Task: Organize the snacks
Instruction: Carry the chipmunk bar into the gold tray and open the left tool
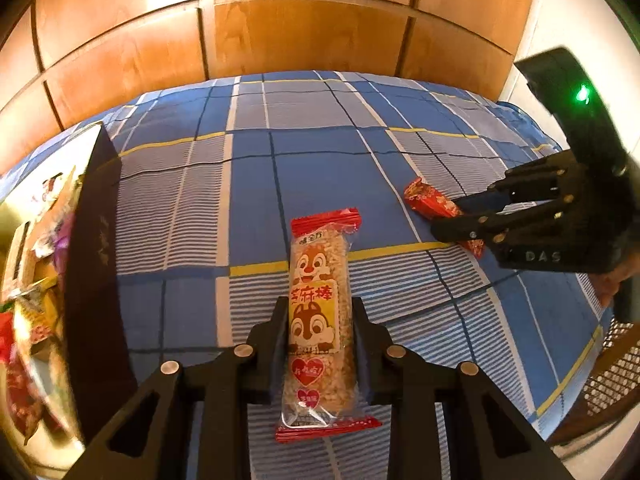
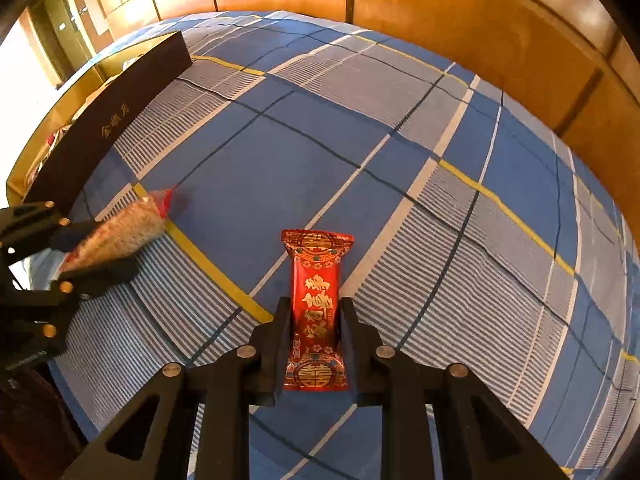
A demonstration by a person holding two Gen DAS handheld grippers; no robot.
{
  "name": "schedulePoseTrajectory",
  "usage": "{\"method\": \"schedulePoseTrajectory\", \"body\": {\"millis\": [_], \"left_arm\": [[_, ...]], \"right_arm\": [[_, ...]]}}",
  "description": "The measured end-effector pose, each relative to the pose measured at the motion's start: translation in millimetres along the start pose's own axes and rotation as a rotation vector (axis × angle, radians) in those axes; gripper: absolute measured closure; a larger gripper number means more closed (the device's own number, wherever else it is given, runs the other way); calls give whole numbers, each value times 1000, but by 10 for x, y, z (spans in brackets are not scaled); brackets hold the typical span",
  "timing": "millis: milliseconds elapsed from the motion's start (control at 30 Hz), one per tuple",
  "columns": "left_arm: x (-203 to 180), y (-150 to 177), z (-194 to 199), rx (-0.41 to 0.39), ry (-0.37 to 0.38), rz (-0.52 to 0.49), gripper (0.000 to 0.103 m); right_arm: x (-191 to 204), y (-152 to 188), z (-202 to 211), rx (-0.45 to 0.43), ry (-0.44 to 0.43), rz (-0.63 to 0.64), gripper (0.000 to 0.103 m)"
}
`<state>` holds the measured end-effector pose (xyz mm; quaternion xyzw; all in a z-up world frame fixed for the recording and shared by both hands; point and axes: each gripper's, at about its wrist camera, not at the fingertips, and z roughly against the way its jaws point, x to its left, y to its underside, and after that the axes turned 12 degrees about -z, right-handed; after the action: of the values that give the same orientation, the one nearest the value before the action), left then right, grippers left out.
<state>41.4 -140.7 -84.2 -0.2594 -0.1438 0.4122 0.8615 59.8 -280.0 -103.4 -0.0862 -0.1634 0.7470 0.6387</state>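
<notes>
My left gripper (image 1: 319, 314) is shut on a clear sesame bar packet (image 1: 320, 320) with red ends and a chipmunk picture, held just over the checked cloth. In the right wrist view the same sesame bar packet (image 2: 120, 232) shows sideways in the left gripper (image 2: 96, 246) at far left. My right gripper (image 2: 316, 312) is shut on a red and gold candy packet (image 2: 316, 304), pinching its narrow middle. From the left wrist view, the right gripper (image 1: 448, 218) and its red candy packet (image 1: 428, 200) lie at the right.
A dark box (image 1: 96, 264) with gold lettering stands at the left, holding several snack packets (image 1: 32, 312); the box wall (image 2: 108, 120) also runs along the upper left. The blue checked tablecloth (image 2: 400, 200) covers the table. Wooden panelling (image 1: 300, 32) rises behind. A woven chair (image 1: 612, 372) sits lower right.
</notes>
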Motion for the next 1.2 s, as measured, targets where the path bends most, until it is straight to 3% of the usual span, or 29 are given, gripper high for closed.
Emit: {"method": "schedulePoseTrajectory", "body": {"millis": [167,300,533,733,933,1200], "left_arm": [[90,-21,384,-62,-3,28,75],[379,-53,700,-113,-25,120,75],[1029,109,1154,-133,-242,269,75],[1445,442,1347,-112,-357,360,75],[1637,722,1430,-90,-397,411,75],[1649,832,1454,-84,-410,434,75]], "right_arm": [[42,114,43,-13,6,25,80],[67,136,37,-21,18,39,80],[117,116,84,-29,32,65,80],[170,147,103,-42,45,81,80],[179,165,115,-51,42,86,79],[186,186,125,-64,45,96,79]]}}
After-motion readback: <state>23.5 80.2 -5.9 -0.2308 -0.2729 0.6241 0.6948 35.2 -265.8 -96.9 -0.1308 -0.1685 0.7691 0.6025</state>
